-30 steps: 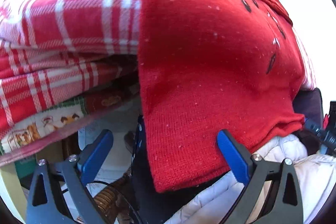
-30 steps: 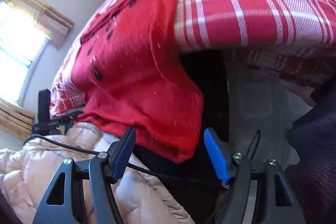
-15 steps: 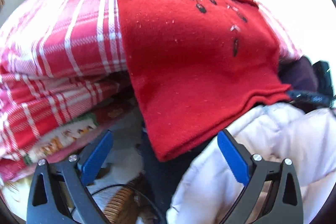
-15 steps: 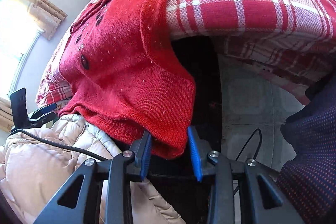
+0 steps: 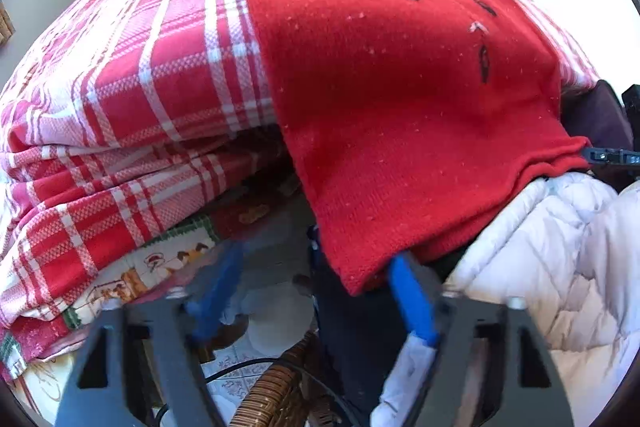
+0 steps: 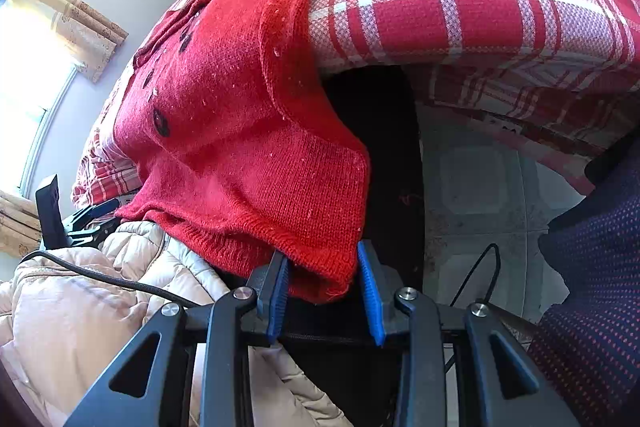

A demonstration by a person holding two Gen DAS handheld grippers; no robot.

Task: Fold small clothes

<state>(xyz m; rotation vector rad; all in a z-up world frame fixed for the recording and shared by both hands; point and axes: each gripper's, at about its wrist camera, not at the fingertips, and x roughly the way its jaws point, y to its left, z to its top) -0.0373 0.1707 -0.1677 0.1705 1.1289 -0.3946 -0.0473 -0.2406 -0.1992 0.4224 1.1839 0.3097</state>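
Observation:
A red knitted sweater [image 5: 400, 99] with small dark marks lies over the edge of a bed with a red-and-white plaid cover [image 5: 132, 79]; its lower hem hangs off the edge. In the left wrist view my left gripper [image 5: 316, 263] is closing, its blurred jaws still apart around one hanging hem corner; only the right pad is near the knit. In the right wrist view the sweater [image 6: 240, 131] droops toward my right gripper [image 6: 322, 259], which is shut on the other hem corner, bunched between its blue pads.
A pale quilted jacket [image 5: 560, 267] lies under the hem, seen also as the jacket [image 6: 80, 299] with a black cable [image 6: 100, 277] across it. Tiled floor [image 6: 472, 187] and a wicker basket [image 5: 272, 391] lie below. A dark dotted sleeve [image 6: 592, 287] is at right. A curtained window [image 6: 24, 75] is at left.
The right gripper closed on the sweater's hem corner. The left gripper rolled and drew back slightly, bringing the other corner between its jaws, which have started to narrow.

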